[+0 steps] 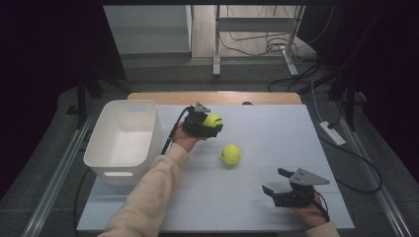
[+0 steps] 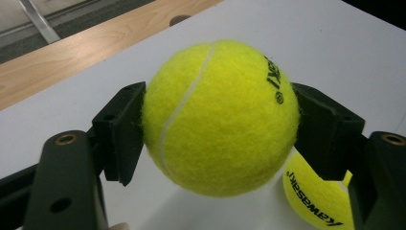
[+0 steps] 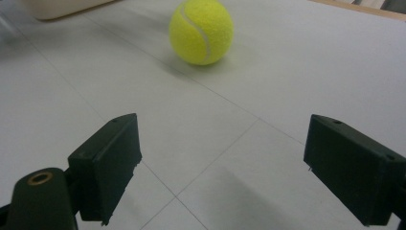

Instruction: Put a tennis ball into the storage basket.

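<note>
My left gripper is shut on a yellow tennis ball, held a little above the white table near its middle back. In the left gripper view that held tennis ball sits squeezed between both black pads. A second tennis ball lies on the table in front of it, with its lettered side peeking in at the lower right of that view. My right gripper rests open near the front right; the lying ball is well ahead of its jaws.
A white plastic bin stands at the table's left side, beside the left forearm. A wooden strip runs along the far edge. Cables and a metal frame lie on the floor beyond.
</note>
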Demonstrator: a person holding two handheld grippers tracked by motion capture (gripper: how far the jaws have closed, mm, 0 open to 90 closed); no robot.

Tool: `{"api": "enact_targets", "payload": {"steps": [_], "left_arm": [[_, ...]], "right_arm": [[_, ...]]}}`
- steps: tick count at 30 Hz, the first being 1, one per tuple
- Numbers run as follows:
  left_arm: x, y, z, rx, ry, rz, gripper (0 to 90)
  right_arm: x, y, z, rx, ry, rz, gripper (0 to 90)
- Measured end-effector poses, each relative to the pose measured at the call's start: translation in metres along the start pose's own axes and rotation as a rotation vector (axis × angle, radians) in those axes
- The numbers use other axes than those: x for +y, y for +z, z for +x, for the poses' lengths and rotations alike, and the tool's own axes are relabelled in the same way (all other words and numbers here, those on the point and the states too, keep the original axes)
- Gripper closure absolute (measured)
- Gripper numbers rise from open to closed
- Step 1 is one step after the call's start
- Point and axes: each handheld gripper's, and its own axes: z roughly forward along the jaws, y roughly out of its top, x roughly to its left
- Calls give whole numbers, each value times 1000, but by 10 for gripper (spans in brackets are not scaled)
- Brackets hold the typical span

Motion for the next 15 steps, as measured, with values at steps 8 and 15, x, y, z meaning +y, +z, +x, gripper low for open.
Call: {"api": "enact_targets", "payload": {"steps": [8, 15], "left_arm": [[-6, -7, 1, -3, -9, -14, 269], [-7, -15, 0, 0, -7, -37, 269]], "right_arm": [[0, 0, 0, -3, -3, 4, 127], [0, 0, 0, -1, -2, 2, 127]]}}
